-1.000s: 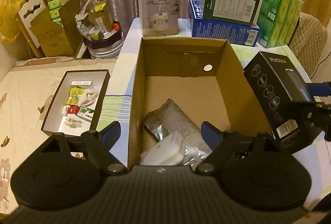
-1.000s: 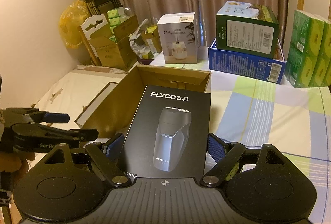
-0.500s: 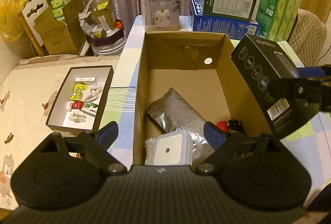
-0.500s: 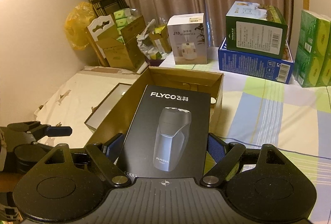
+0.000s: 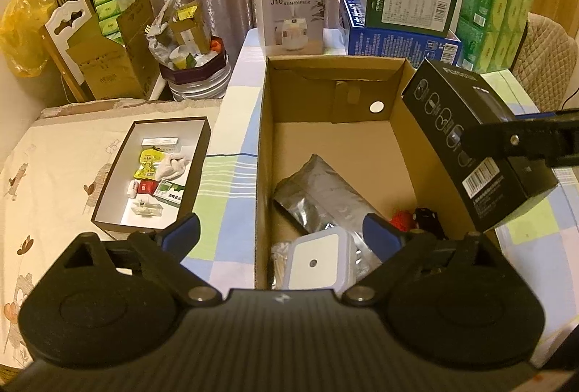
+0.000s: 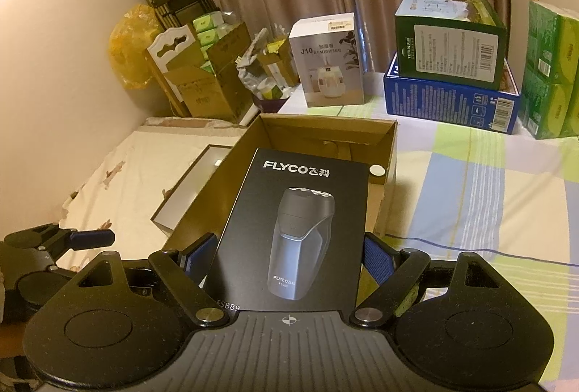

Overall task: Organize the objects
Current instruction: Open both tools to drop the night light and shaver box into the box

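Note:
My right gripper (image 6: 287, 252) is shut on a black FLYCO shaver box (image 6: 293, 229) and holds it above the right wall of an open cardboard box (image 6: 325, 124). In the left wrist view the shaver box (image 5: 445, 124) hangs tilted over that box's right rim (image 5: 405, 117). The cardboard box holds a silver foil bag (image 5: 318, 189), a white square device (image 5: 315, 260) and small red and black items (image 5: 416, 216). My left gripper (image 5: 282, 234) is open and empty above the box's near end.
A small dark tray (image 5: 119, 167) of packets lies left on a cream cloth. A white humidifier box (image 5: 289, 16), blue and green boxes (image 5: 398, 12) and green tissue packs (image 5: 492, 19) stand behind. A checked tablecloth (image 6: 488, 193) lies to the right.
My right gripper has carried the shaver box up and leftward over the cardboard box's right wall. My left gripper has drawn back and up, so more of the box contents show.

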Motion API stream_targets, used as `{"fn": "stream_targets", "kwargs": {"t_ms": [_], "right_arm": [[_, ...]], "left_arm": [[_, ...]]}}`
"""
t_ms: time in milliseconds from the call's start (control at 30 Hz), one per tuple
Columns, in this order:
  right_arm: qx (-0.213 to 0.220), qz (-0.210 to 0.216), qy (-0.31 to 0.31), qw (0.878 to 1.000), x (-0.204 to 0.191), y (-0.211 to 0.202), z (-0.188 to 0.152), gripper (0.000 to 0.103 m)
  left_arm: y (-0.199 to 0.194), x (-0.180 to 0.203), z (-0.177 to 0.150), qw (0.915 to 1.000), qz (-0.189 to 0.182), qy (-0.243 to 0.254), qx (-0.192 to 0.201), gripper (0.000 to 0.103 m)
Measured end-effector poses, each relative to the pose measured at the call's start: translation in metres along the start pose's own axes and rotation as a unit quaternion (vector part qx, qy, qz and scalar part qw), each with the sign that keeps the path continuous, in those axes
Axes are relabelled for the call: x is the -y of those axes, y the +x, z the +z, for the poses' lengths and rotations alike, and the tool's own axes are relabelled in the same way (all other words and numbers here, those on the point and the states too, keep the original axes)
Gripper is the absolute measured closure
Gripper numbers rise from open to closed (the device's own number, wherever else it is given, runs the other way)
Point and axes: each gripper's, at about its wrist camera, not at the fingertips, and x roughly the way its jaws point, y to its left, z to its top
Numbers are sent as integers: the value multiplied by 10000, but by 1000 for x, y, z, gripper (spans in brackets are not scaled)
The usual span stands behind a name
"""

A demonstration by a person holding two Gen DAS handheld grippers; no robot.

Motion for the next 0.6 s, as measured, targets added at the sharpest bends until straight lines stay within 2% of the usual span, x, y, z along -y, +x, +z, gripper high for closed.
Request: {"fn": "stream_targets", "kwargs": {"t_ms": [233, 367, 600], "right_arm": [[325, 268, 609, 9973, 15, 4, 12, 19], [370, 152, 681, 9969, 23, -3, 11, 18], [307, 76, 838, 9960, 32, -21, -9, 18]], "left_arm": [[2, -3, -1, 10000, 45, -25, 31, 4], [0, -2, -6, 9999, 123, -9, 114, 4], [-12, 7, -17, 9997, 52, -119, 209, 1]]}}
